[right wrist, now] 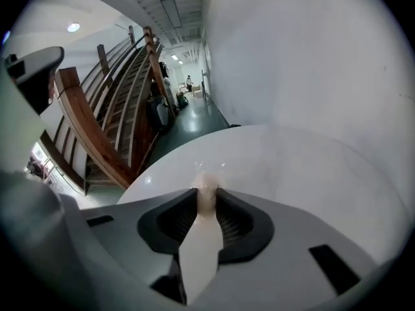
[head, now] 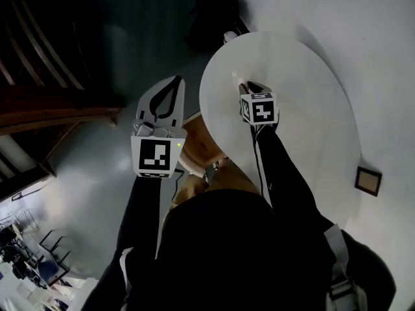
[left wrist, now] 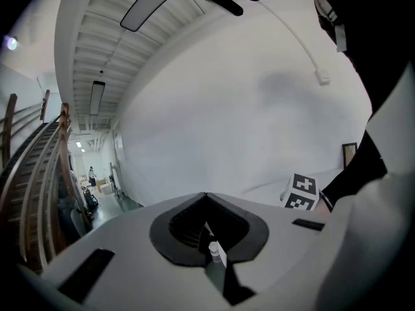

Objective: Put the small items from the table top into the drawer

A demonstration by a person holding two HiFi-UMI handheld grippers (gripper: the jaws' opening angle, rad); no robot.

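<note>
The small pale item (right wrist: 206,188) sits on the white table (head: 311,109), nipped at the very tips of the right gripper (head: 244,86). The left gripper (head: 174,83) hangs off the table's edge, jaws together and empty. Such a shallow pinch could let it squirt out on lifting.

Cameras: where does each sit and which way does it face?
Head view: on the head, facing down at the table; torso, left gripper, right gripper show.
Left gripper view: on it, facing a wall; shut jaws show.
Right gripper view: on it, facing the table; jaws grip a pale item.
Shared: head and right views see the table.
</note>
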